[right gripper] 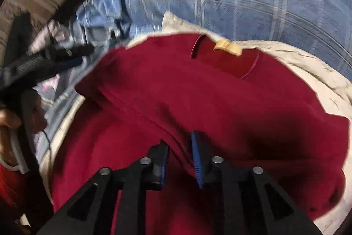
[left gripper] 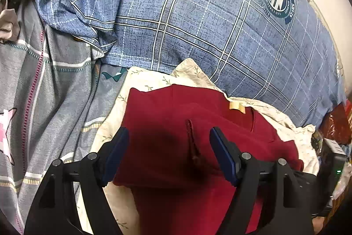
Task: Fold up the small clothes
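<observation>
A dark red garment (left gripper: 176, 120) lies on a cream floral cloth (left gripper: 145, 83), with a tan neck label (left gripper: 237, 107) at its far side. My left gripper (left gripper: 169, 138) is open above the garment and holds nothing. In the right wrist view the red garment (right gripper: 167, 80) is folded over, its neck label (right gripper: 228, 47) far ahead. My right gripper (right gripper: 179, 142) is shut on a fold of the red garment, which runs between its blue pads. The left gripper (right gripper: 66, 54) shows blurred at the far left of that view.
A blue plaid pillow (left gripper: 198, 10) lies just beyond the garment. Grey striped bedding (left gripper: 44, 91) spreads to the left. A dark device with a green light (left gripper: 334, 166) sits at the right edge. The right wrist view is motion-blurred.
</observation>
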`<state>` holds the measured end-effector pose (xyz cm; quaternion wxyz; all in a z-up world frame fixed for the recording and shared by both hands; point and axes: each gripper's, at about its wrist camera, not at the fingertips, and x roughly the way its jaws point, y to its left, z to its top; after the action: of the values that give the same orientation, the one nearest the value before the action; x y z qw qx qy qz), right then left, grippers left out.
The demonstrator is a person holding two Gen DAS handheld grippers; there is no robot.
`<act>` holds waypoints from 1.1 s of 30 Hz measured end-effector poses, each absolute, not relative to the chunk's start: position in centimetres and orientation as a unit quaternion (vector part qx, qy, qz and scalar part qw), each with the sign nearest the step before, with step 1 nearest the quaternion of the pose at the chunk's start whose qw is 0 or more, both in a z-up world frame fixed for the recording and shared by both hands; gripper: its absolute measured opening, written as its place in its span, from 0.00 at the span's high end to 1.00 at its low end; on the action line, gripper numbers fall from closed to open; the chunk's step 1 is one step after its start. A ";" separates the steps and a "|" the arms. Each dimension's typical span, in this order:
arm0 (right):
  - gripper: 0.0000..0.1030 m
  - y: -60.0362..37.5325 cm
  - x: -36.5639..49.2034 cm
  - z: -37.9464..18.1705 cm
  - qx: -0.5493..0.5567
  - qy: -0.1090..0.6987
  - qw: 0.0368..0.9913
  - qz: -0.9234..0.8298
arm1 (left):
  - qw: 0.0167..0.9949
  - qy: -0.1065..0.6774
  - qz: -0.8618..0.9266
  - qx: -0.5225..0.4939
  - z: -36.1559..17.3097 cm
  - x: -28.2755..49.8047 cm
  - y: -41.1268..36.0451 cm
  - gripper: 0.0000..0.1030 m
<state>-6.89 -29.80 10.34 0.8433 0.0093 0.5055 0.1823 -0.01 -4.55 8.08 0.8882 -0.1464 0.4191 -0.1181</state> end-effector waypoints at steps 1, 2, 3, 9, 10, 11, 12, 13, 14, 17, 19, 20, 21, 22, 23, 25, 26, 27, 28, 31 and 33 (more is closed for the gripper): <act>0.50 -30.7 -7.4 11.2 0.014 0.496 0.850 0.178 | 0.888 0.420 -0.121 -0.147 8.1 0.0 -4.6 0.27; 0.34 -31.8 -8.4 12.5 0.019 0.477 0.863 0.168 | 0.887 0.419 -0.124 -0.147 8.2 0.0 -4.6 0.27; 0.29 -32.8 -9.0 13.3 0.020 0.462 0.872 0.160 | 0.888 0.418 -0.126 -0.146 8.3 -0.1 -4.8 0.27; 0.27 -39.6 -11.4 16.1 0.030 0.431 0.900 0.064 | 0.882 0.433 -0.144 -0.117 7.4 0.6 -7.0 0.27; 0.27 -41.1 -11.6 15.8 0.038 0.435 0.899 0.043 | 0.878 0.440 -0.150 -0.115 7.0 0.9 -7.5 0.27; 0.27 -42.2 -11.6 15.8 0.049 0.439 0.897 0.028 | 0.874 0.445 -0.157 -0.115 6.6 1.2 -8.2 0.27; 0.27 -43.6 -11.4 15.3 0.068 0.443 0.894 0.010 | 0.872 0.448 -0.163 -0.111 6.3 1.5 -8.8 0.31; 0.27 -45.0 -11.3 14.8 0.091 0.446 0.890 -0.005 | 0.871 0.449 -0.170 -0.104 6.2 1.6 -9.4 0.47; 0.27 -46.2 -11.1 14.4 0.117 0.450 0.885 -0.013 | 0.870 0.451 -0.179 -0.088 5.9 1.7 -10.3 0.61; 0.27 -48.7 -10.1 13.4 0.184 0.450 0.874 -0.012 | 0.877 0.448 -0.168 -0.030 5.6 1.5 -12.0 0.97; 0.27 -49.3 -8.6 12.1 0.220 0.456 0.862 0.001 | 0.880 0.439 -0.174 -0.055 6.4 1.4 -11.1 0.97; 0.27 -49.6 -7.7 11.3 0.234 0.467 0.852 0.003 | 0.883 0.429 -0.174 -0.075 7.1 1.4 -10.2 0.97; 0.27 -49.7 -7.1 10.6 0.245 0.478 0.844 0.001 | 0.888 0.417 -0.173 -0.090 7.9 1.4 -9.4 0.97; 0.26 -49.9 -6.5 9.8 0.261 0.486 0.834 0.003 | 0.892 0.404 -0.172 -0.103 8.5 1.4 -8.6 0.97; 0.28 -49.8 -6.1 9.4 0.273 0.485 0.831 0.014 | 0.899 0.391 -0.165 -0.108 9.2 1.2 -7.8 0.97; 0.57 -49.6 -5.7 9.1 0.277 0.478 0.833 0.032 | 0.907 0.379 -0.150 -0.111 9.7 1.3 -6.7 0.97; 0.88 -49.1 -5.4 9.4 0.257 0.477 0.840 0.033 | 0.904 0.382 -0.150 -0.121 9.5 1.6 -6.3 0.97; 0.90 -48.7 -5.1 9.7 0.232 0.472 0.850 0.028 | 0.900 0.388 -0.151 -0.128 9.0 1.8 -6.0 0.97; 0.91 -48.2 -4.9 10.3 0.207 0.462 0.862 0.024 | 0.897 0.395 -0.150 -0.133 8.6 2.0 -6.0 0.97; 0.92 -47.2 -4.0 11.4 0.175 0.442 0.879 0.021 | 0.889 0.419 -0.144 -0.116 7.2 2.5 -6.8 0.97; 0.92 -46.5 -3.4 11.6 0.120 0.433 0.893 -0.020 | 0.885 0.437 -0.130 -0.096 6.4 2.7 -7.6 0.97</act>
<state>-3.39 -46.50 11.55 0.8930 0.1199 0.4333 -0.0199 2.71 -7.58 6.37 0.8849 -0.0958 0.4368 -0.1305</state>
